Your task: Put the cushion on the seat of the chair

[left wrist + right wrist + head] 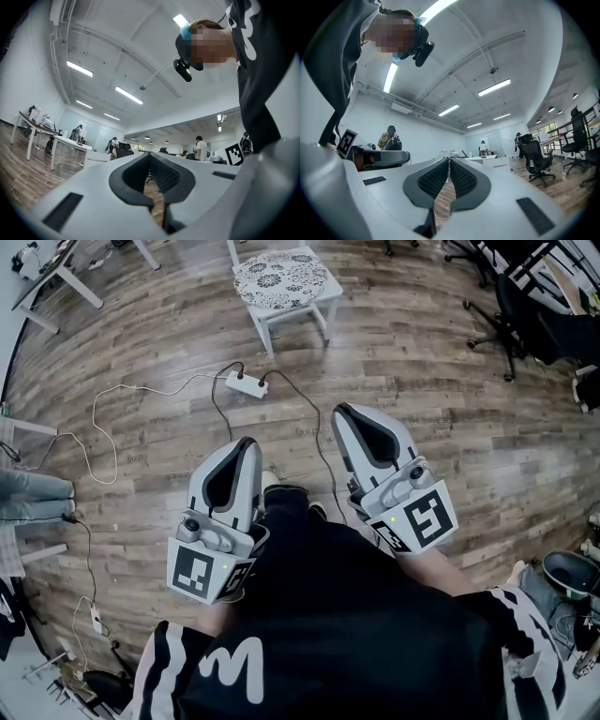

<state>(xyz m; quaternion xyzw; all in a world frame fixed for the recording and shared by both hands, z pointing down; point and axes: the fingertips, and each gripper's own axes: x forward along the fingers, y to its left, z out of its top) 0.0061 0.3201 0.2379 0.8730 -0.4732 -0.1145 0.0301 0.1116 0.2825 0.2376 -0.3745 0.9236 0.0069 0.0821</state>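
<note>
Well, the cushion [286, 279] lies flat on the seat of the white chair [291, 307] and covers it edge to edge as far as I can tell, so the job looks done. Trouble from here? A cable [317, 442] and a power strip [246, 383] lie on the floor [450, 446] between the person and the chair. A careless step forward could snag them, jolt the chair and send the cushion sliding off the seat. A nudge at the cushion's edge would do the same. The left gripper [246, 442] and right gripper [341, 411] hang low in front of the waist, side by side, well apart from the chair. Their noses aim forward at it and their marker cubes face the body. Both have jaws pressed together, with nothing between them.
</note>
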